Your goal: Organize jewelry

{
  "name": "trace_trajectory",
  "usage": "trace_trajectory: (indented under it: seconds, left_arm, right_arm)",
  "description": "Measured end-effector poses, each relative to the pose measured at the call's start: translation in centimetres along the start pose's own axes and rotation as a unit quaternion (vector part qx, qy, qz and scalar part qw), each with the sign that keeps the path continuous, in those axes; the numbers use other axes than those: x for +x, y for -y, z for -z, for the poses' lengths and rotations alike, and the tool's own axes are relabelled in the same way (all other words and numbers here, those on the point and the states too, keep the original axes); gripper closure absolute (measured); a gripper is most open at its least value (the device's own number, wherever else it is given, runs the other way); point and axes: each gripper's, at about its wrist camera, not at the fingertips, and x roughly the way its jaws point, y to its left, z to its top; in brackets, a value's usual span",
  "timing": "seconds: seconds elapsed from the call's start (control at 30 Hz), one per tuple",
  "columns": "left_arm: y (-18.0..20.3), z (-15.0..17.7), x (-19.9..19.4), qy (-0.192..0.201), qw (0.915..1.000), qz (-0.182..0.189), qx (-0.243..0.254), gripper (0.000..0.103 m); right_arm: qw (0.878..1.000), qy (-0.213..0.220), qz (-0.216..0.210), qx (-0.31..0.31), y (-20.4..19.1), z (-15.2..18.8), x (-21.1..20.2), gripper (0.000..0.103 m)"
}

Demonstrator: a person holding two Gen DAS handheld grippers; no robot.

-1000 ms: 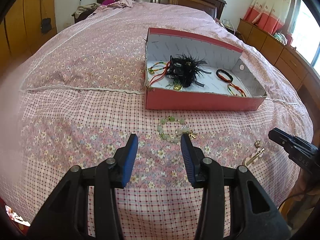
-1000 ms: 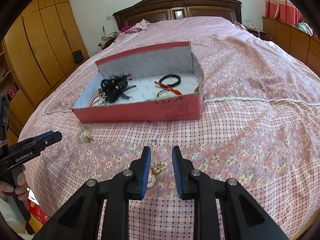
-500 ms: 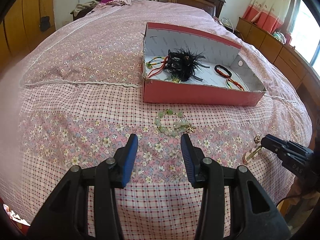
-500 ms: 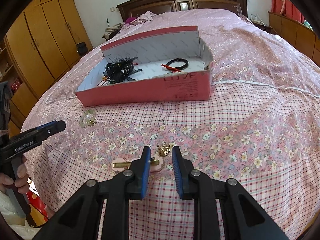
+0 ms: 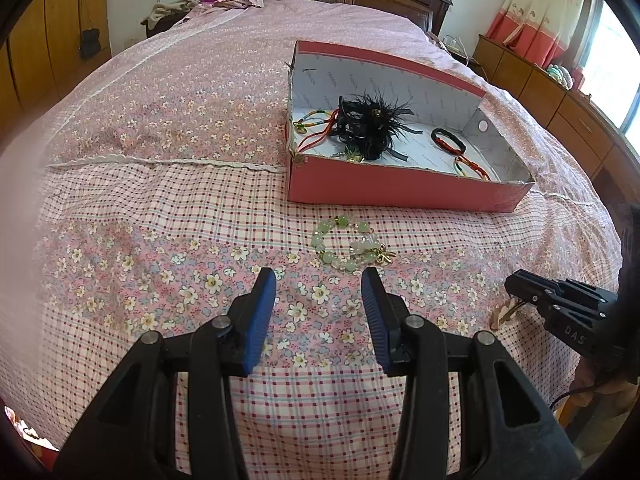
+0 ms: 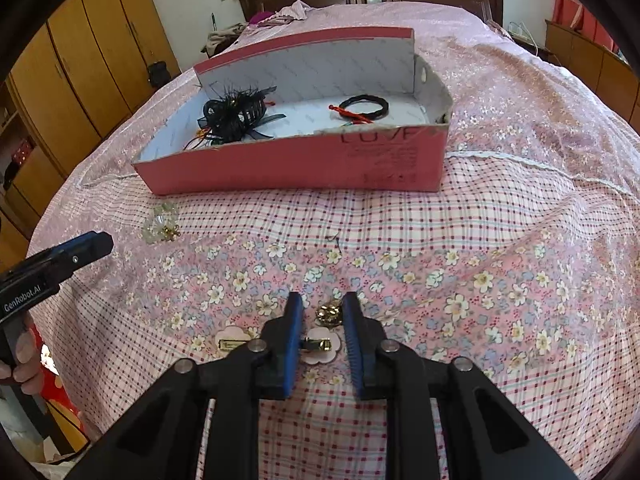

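Note:
A red box [image 5: 400, 188] lies open on the bed and holds a black feather hairpiece [image 5: 368, 120], cords and bracelets. A green bead bracelet [image 5: 348, 246] lies on the bedspread just ahead of my open left gripper [image 5: 318, 284]. My right gripper [image 6: 320, 312] is open and low over a pink flower hair clip with a gold bar [image 6: 316, 346] and a small gold piece [image 6: 329, 312], which sit between its fingers. The box [image 6: 304, 172] and the bracelet [image 6: 162, 224] also show in the right wrist view. The right gripper shows at the right edge of the left wrist view [image 5: 516, 284].
The bed is covered by a pink floral and checked bedspread [image 5: 160, 240]. Wooden wardrobes [image 6: 80, 60] stand at the left, a low wooden cabinet [image 5: 560, 92] at the right. The bed's near edge drops off just behind both grippers.
My right gripper has come down and forward over the flower clip, now straddling it. My left gripper has drawn a little closer to the bead bracelet. Both stay open.

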Motion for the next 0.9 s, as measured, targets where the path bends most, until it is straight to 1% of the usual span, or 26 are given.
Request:
trace_trajectory:
  seconds: [0.13,0.4,0.7,0.9]
  left_arm:
    - [0.2,0.0,0.4,-0.005,1.0,0.0,0.003,0.067]
    - [0.8,-0.2,0.8,-0.009,0.9999,0.0,0.01,0.067]
    - [1.8,-0.1,0.9,-0.014,0.9997,0.003,0.02,0.067]
    - [3.2,0.1,0.6,-0.021,0.9988,0.031,0.031,0.067]
  right_arm:
    - [1.0,0.004,-0.005,0.006,0.3,0.0,-0.2,0.087]
    - [0.999,0.04,-0.017,0.027,1.5,-0.6,-2.0,0.087]
    - [0.998,0.054,-0.017,0.04,2.8,-0.7,-2.8,0.087]
    - [0.997,0.06,-0.016,0.046,3.5,-0.6,-3.4,0.087]
